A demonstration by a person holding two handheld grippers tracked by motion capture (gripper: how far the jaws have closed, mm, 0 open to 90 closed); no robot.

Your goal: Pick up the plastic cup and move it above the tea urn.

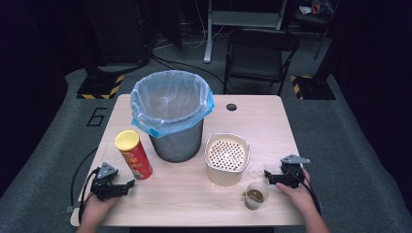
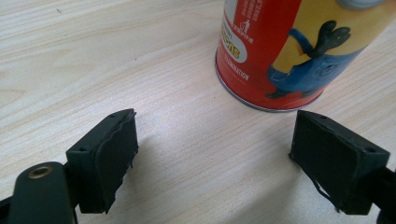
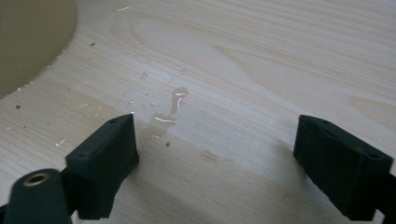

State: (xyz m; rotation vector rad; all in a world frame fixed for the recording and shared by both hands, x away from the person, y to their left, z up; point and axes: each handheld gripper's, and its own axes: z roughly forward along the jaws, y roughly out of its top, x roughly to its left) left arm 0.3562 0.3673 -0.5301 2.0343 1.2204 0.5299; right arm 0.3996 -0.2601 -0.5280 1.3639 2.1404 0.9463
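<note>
A red chip can [image 1: 133, 154] with a yellow lid stands upright on the left of the wooden table [image 1: 194, 204]. Just in front of it my left gripper [image 1: 127, 185] rests open near the table's front left; in the left gripper view the can [image 2: 280, 51] stands close beyond the wide-apart jaws of the left gripper [image 2: 215, 158]. My right gripper [image 1: 268, 176] is open at the front right, beside a small clear cup [image 1: 255, 195] of brown liquid. In the right gripper view nothing lies between the jaws of the right gripper [image 3: 215, 158], only wet drops [image 3: 163, 116] on the wood.
A grey bin [image 1: 172, 114] lined with a blue bag stands at the table's middle back. A beige tub with a perforated insert [image 1: 226, 158] sits right of it; its edge [image 3: 28, 42] fills a corner of the right gripper view. A black folding chair [image 1: 260, 53] stands beyond the table.
</note>
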